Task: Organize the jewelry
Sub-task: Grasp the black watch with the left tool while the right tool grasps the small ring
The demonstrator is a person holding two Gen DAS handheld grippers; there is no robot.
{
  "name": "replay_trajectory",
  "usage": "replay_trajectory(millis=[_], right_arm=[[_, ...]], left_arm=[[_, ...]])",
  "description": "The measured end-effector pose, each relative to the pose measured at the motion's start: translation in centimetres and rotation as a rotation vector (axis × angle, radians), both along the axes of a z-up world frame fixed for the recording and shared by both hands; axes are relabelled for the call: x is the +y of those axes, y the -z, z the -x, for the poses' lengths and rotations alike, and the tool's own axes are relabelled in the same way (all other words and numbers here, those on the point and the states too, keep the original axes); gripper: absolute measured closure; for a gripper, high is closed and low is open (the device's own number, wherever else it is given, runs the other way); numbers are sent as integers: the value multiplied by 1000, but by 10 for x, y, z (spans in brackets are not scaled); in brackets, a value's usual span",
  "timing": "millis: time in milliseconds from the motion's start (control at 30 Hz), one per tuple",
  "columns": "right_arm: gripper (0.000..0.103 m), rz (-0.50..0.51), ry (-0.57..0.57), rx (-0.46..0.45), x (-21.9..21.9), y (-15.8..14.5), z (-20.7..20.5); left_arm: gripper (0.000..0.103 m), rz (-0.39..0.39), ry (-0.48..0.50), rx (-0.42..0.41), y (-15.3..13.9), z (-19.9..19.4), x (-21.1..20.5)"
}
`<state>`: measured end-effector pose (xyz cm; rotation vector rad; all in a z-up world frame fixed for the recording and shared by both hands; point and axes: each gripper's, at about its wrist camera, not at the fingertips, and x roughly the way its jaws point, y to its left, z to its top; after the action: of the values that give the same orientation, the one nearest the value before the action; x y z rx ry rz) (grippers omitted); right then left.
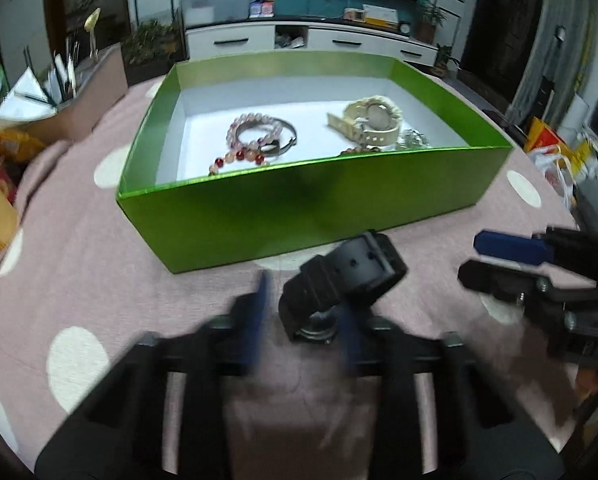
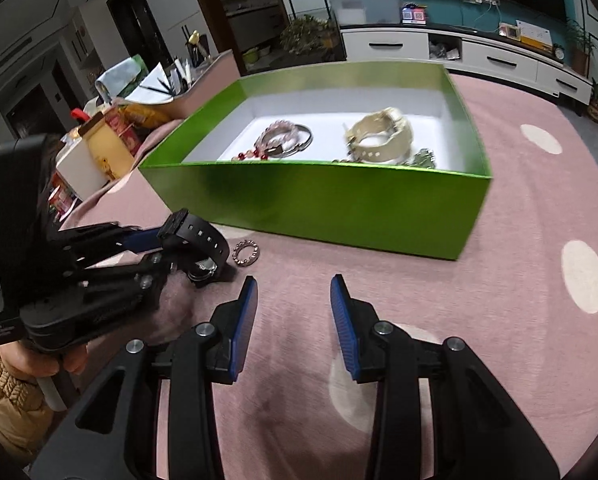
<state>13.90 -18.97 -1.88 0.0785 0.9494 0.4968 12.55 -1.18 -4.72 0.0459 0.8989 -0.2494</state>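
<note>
A black rubber-strapped wristwatch (image 1: 339,280) is straddled by the left gripper (image 1: 303,312), its pads seemingly closing on it; the green cardboard box (image 1: 299,216) lies just ahead. The right gripper (image 2: 293,312) is held spread, empty.

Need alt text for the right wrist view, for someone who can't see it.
The open right gripper hovers over a pink dotted tablecloth with nothing between its jaws. To its left, the left gripper has a black watch between its fingers beside a small beaded ring; behind stands a green box holding jewelry.
</note>
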Motion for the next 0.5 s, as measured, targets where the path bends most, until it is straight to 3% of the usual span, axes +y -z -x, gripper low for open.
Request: replay_trajectory(millis=[100, 500], right_arm=[[65, 15, -22, 4, 13, 5, -4], [65, 168, -115, -43, 73, 20, -20]], left_arm=[[95, 8, -37, -24, -1, 2, 11], [96, 71, -148, -72, -30, 9, 73]])
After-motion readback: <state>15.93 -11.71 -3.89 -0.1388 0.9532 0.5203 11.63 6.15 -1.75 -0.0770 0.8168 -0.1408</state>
